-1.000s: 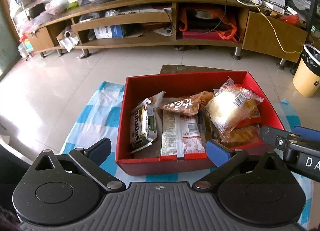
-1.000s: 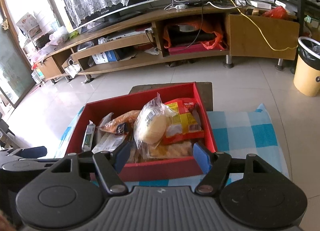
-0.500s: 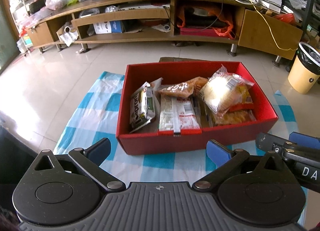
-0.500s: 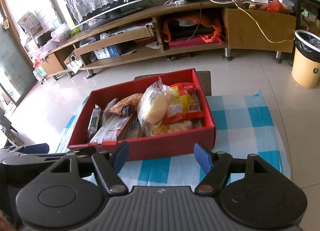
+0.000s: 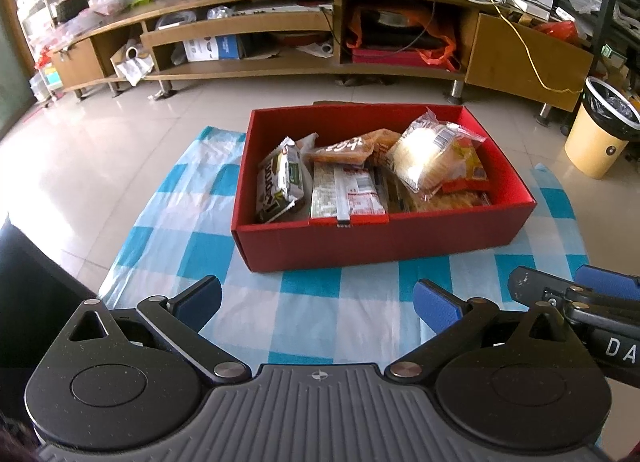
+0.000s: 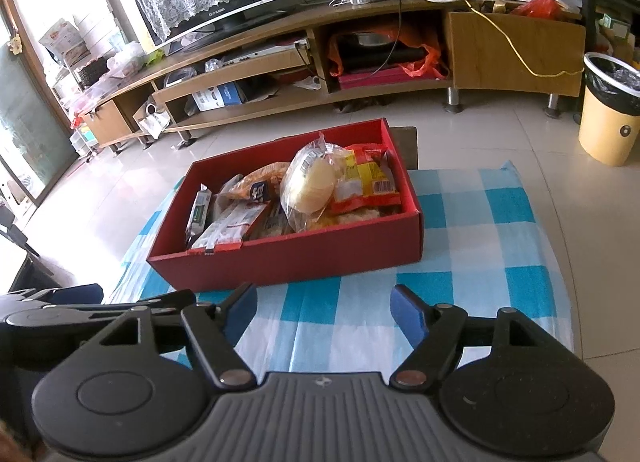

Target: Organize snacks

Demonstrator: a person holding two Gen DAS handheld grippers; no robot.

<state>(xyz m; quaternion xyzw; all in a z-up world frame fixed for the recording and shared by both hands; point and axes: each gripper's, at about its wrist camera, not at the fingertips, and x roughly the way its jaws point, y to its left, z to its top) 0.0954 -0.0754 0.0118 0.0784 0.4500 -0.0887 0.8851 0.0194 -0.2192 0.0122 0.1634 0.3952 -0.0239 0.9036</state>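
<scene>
Red snack box point(image 5: 380, 238) on the checked cloth point(image 5: 200, 222), just beyond both empty, spread tongs point(image 5: 318, 300) point(image 6: 324, 308).

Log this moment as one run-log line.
left gripper: open, empty | right gripper: open, empty | red box: holds snack packets | on checkered cloth

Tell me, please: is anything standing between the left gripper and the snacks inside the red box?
Only the near wall of the red box does. The left gripper is open over bare checked cloth, and the snack packets lie behind that wall, so reaching them probably means coming in from above.
</scene>
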